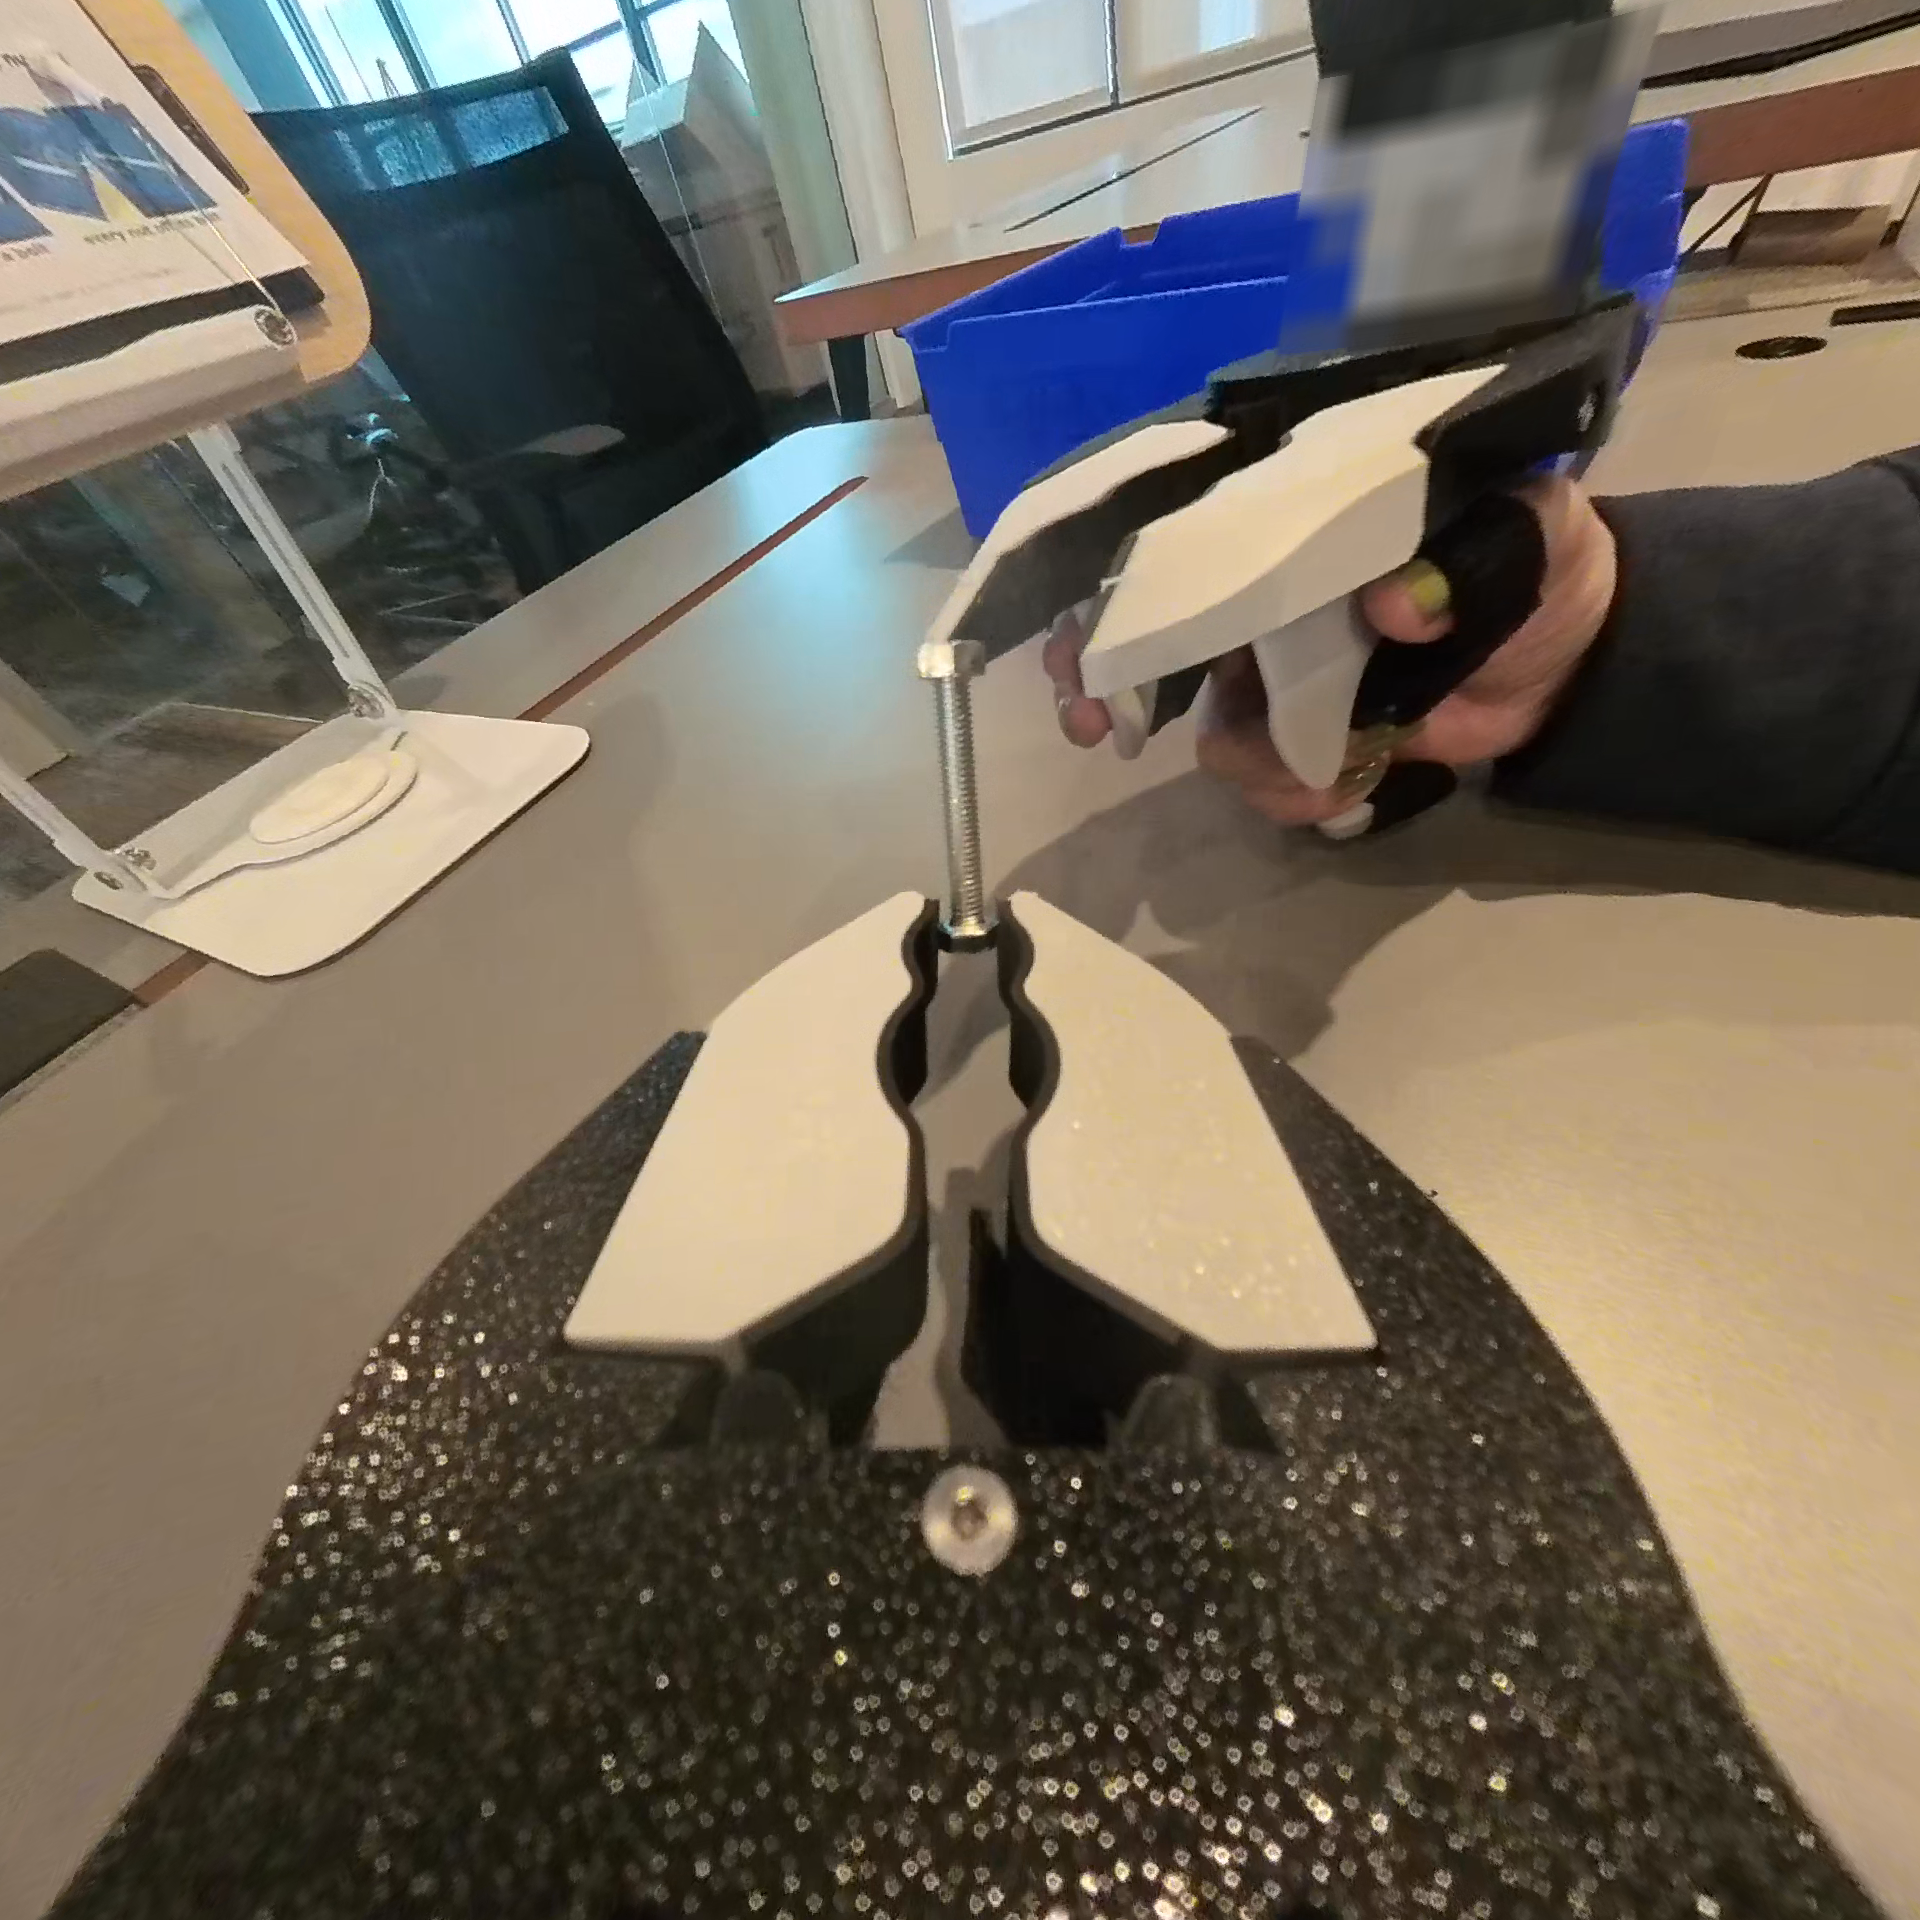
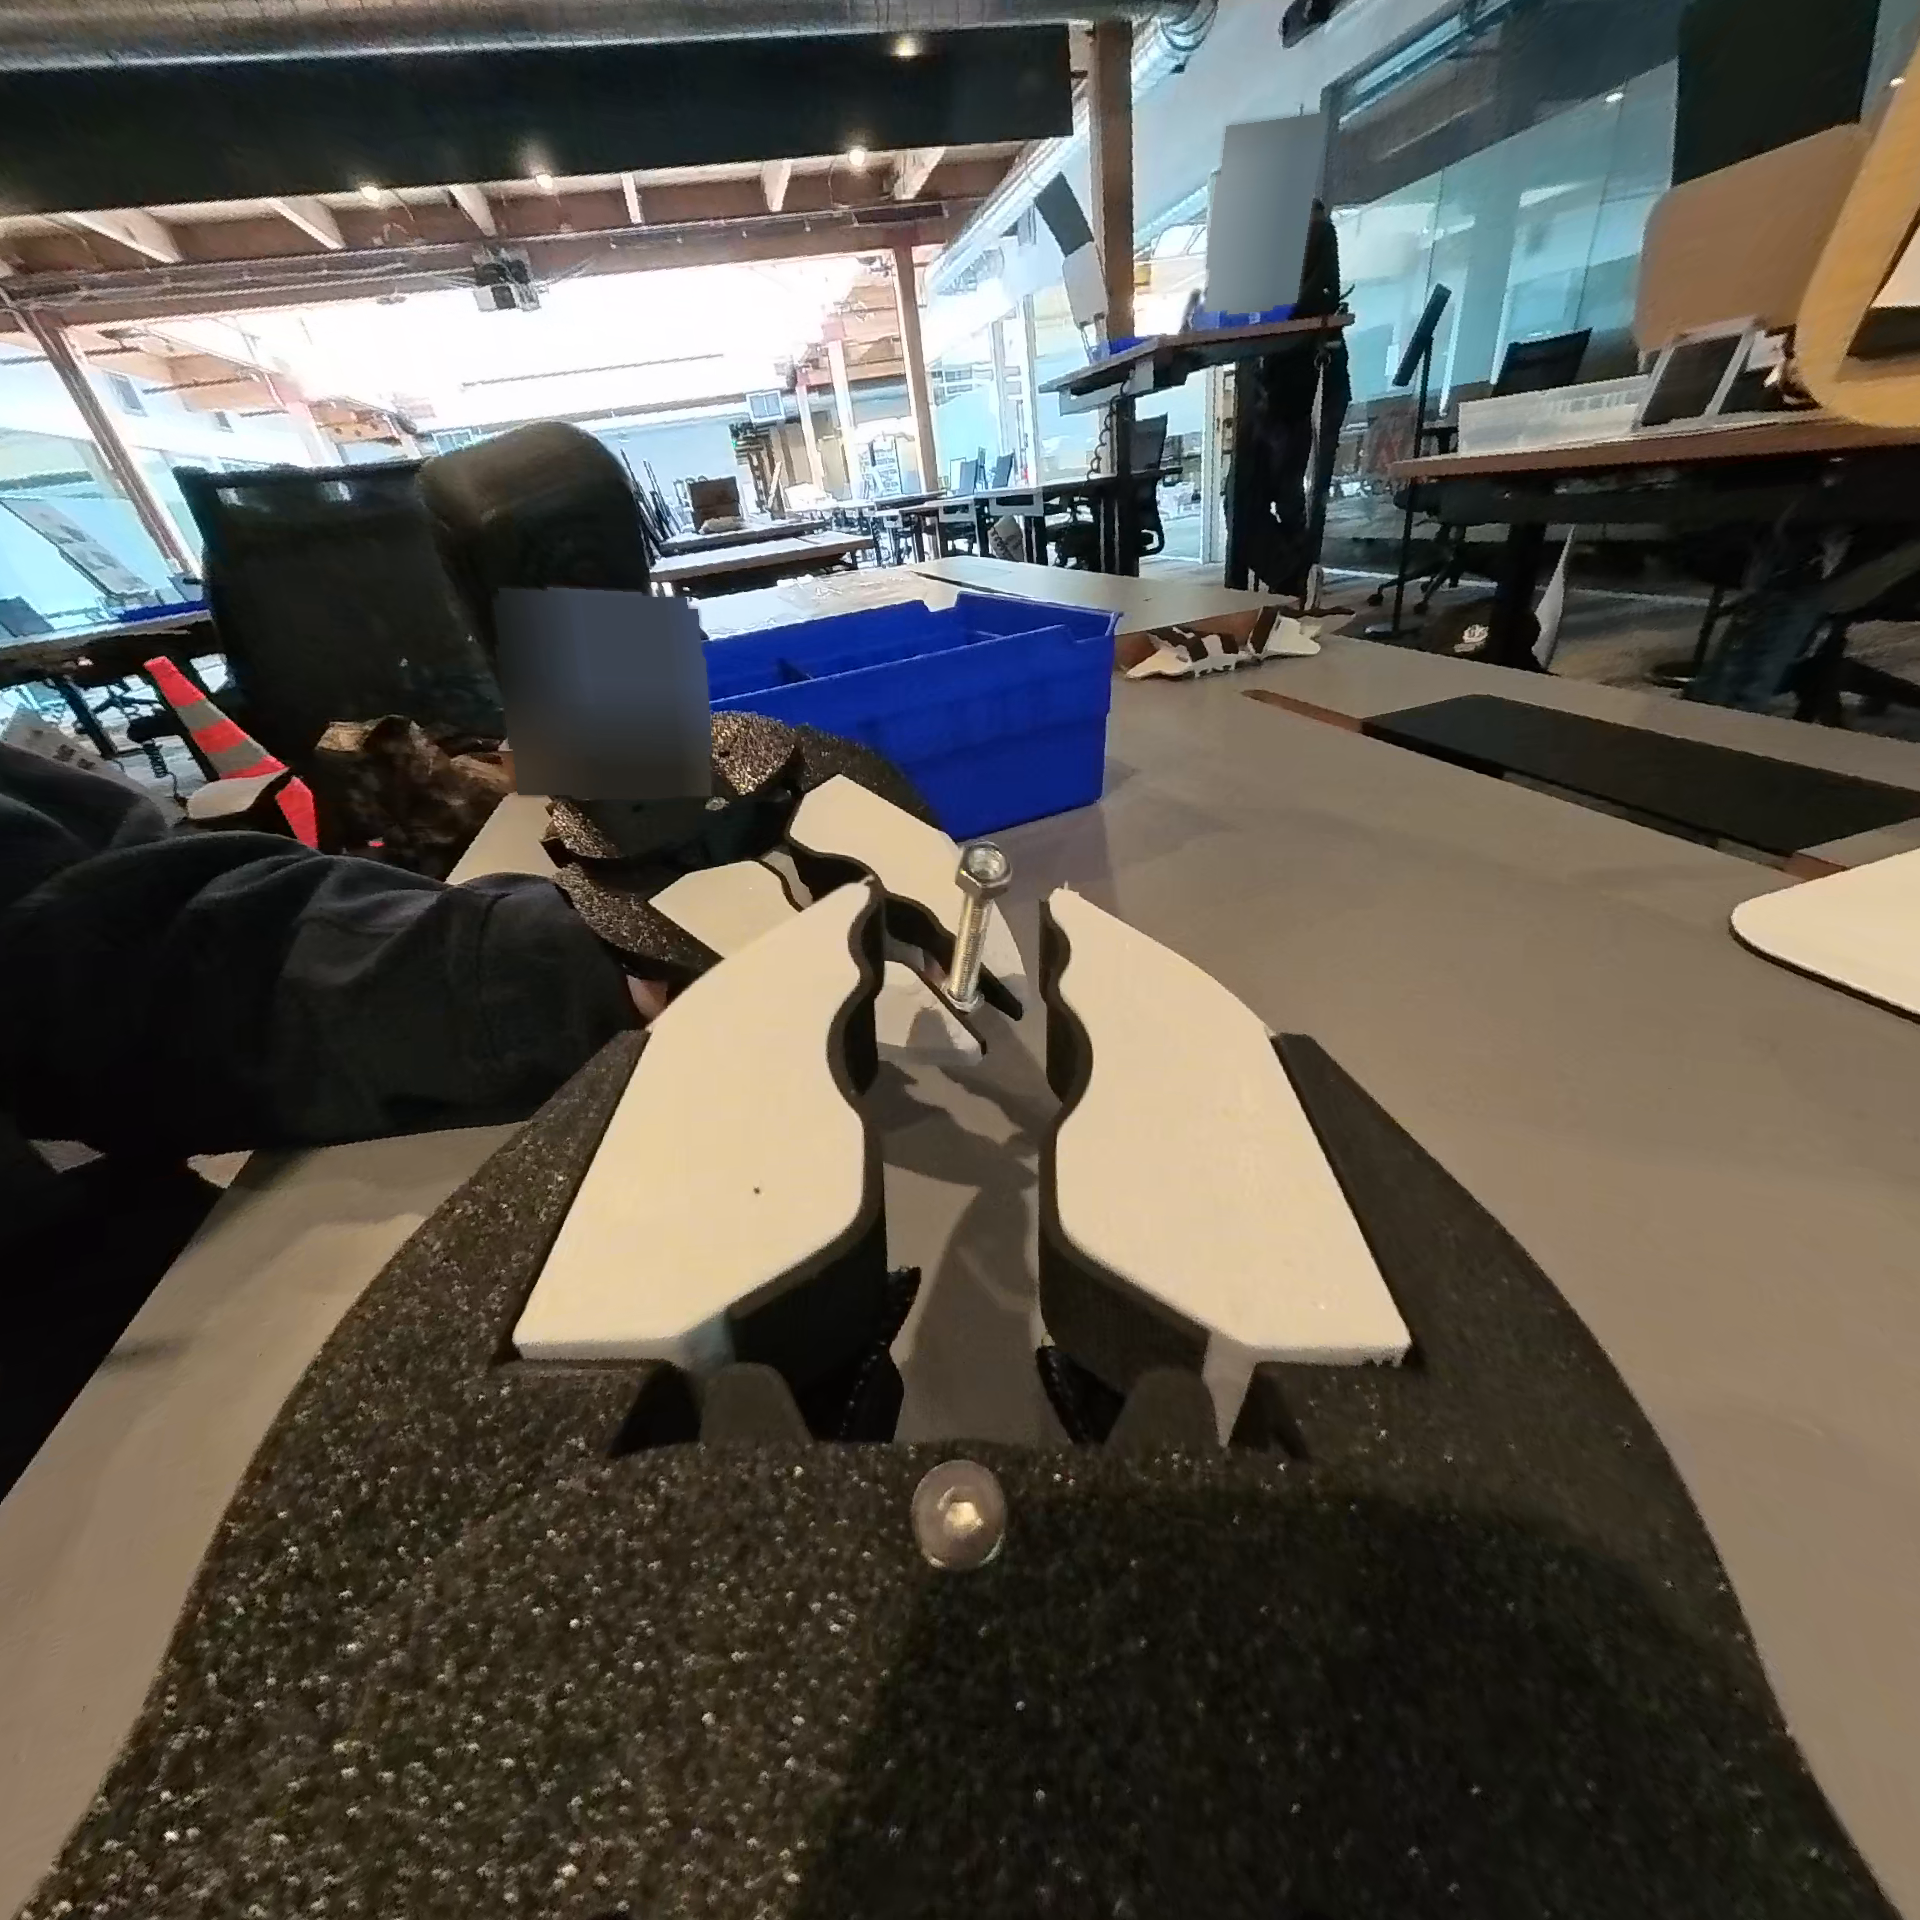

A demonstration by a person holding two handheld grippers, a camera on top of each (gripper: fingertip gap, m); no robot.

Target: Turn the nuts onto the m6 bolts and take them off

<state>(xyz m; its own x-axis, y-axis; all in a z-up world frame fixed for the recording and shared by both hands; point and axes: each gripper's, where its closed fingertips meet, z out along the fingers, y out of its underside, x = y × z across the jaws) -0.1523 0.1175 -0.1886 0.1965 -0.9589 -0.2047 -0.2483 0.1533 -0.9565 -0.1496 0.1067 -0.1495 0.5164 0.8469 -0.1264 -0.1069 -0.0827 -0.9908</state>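
Note:
A silver M6 bolt (image 1: 954,790) stands upright above the grey table (image 1: 520,1091), with its hex head (image 1: 951,658) on top. My left gripper (image 1: 966,920) is shut on the nut (image 1: 966,932) at the bolt's lower end. My right gripper (image 1: 1023,644) reaches in from the upper right, its tips beside the bolt head. In the right wrist view my right gripper (image 2: 961,906) is open, and the bolt (image 2: 971,935) stands tilted between and just beyond its fingertips. The left gripper (image 2: 977,1006) holds the bolt's foot there.
A blue bin (image 1: 1091,364) stands on the table behind the bolt; it also shows in the right wrist view (image 2: 914,717). A white stand base (image 1: 332,821) with clear acrylic legs sits at the left. A black mat (image 2: 1642,769) lies at the right. A hand (image 1: 1507,644) holds the right gripper. One gripper's finger ends stand about 4 centimetres off the other's.

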